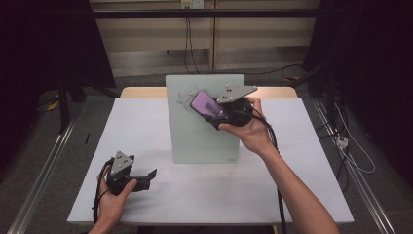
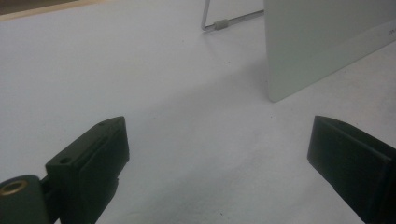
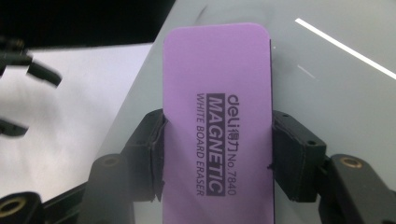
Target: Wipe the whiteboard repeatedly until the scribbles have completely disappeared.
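The left hand-held gripper rests low on the white surface, jaws wide with nothing between them; ahead of it stands the whiteboard, propped upright. The right hand-held gripper clamps the purple eraser by its long sides, held against the board's upper face.

grippers: 2, left gripper and right gripper | purple erasers: 1, eraser | whiteboards: 1, whiteboard | tables: 1, table | hands: 2 | wire stands: 1, stand
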